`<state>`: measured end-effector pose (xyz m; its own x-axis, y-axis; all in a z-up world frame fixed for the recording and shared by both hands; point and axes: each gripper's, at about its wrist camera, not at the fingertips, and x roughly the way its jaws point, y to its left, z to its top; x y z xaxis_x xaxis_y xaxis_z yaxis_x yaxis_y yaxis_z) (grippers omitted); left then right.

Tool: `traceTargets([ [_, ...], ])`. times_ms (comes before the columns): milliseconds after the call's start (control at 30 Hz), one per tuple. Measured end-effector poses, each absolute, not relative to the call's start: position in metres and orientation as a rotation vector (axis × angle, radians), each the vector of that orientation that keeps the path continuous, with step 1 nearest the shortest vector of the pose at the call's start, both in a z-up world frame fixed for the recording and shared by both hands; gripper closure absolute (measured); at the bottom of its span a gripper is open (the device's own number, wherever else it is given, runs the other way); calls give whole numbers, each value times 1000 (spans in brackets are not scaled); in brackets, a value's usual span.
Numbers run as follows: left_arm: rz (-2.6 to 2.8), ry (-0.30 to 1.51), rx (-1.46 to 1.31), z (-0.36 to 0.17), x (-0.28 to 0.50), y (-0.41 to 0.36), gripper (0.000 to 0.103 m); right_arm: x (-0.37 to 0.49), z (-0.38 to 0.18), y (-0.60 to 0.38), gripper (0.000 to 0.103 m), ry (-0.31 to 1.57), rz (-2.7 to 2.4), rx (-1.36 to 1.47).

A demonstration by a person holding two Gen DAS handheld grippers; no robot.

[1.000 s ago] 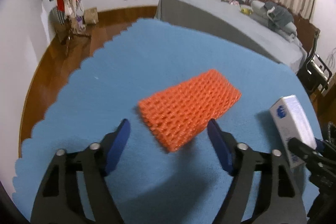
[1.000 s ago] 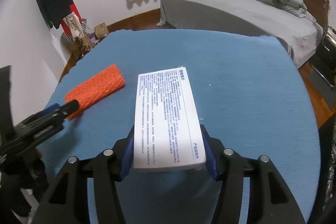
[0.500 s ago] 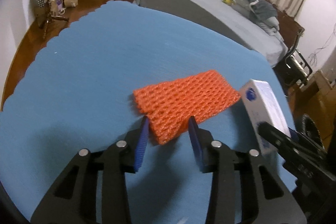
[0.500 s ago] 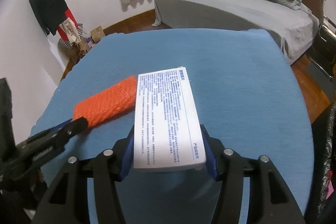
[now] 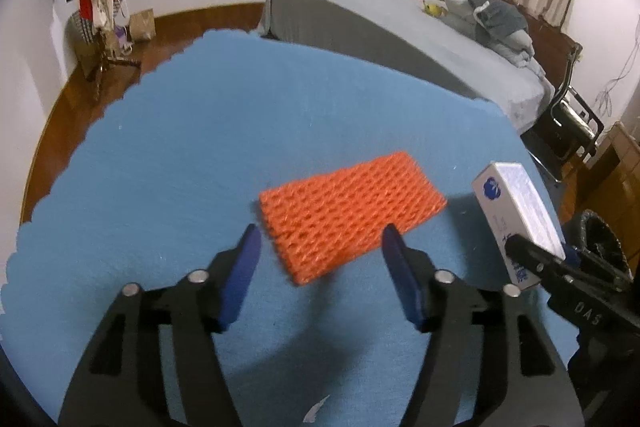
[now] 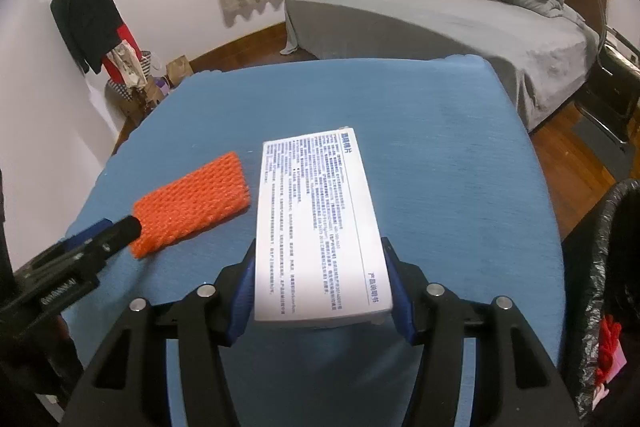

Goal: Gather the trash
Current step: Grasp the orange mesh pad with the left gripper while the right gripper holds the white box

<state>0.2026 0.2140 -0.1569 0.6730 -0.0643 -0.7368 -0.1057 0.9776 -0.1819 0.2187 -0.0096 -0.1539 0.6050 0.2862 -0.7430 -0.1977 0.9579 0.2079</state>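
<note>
Left gripper (image 5: 318,255): jaws are opening again, pads now spread either side of the orange foam net (image 5: 352,213) and clear of it. Half a second ago they were pinched in close on the net's near corner; a second ago they were as wide as now. So that was a close-and-release, and the net isn't in my grip. It looks a bit blurred and its near corner seems raised off the cloth, but I can't tell whether it's lifting, dropping or just springing back. It lies toward the right-hand near part of the blue table (image 5: 180,147), long axis running diagonally away to the right, well in from the far scalloped edge. Right gripper (image 6: 320,279): no change, jaws pinching the near end of the white box (image 6: 320,227) by its long sides, printed face up, held above the table's near edge. The box sits just beside the net on its right, not touching as far as I can see. Black-bagged bin (image 6: 608,287) is off the table's right edge with some red and pink scraps already inside. My read: box is ready to go to the bin; net grab failed or was aborted, so left needs a fresh, deeper bite across the net's short side before closing.
</note>
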Motion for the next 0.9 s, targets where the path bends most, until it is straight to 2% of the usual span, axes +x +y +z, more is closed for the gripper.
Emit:
traceTargets([
  [233,21,825,-192,-154,224,191,26,220,-152,-14,47,874,276,126],
  [467,57,901,-169,-181,247,183,24,222,-154,-18,47,876,274,141],
  [533,58,894,-156,-183,247,179,18,221,-154,-18,47,877,274,145],
  [633,70,898,-104,-189,246,172,13,222,-156,-18,47,882,273,148],
  [800,68,891,-125,-187,245,176,14,224,-163,-22,47,895,266,157],
  [900,89,887,-116,-188,244,175,22,224,-167,-21,47,906,262,160],
])
